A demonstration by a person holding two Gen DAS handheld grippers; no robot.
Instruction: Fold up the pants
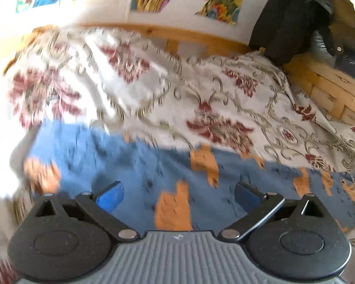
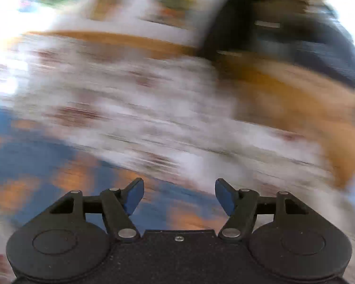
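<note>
With both grippers, left (image 1: 177,195) and right (image 2: 179,197), spread wide and holding nothing, pants (image 1: 139,170) flat beneath and ahead of the jaws on the bedspread (image 1: 153,90): slow down, settle on one edge, then pinch.

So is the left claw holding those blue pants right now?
No, the left claw is wide open above the blue pants, with nothing between its fingers.
</note>
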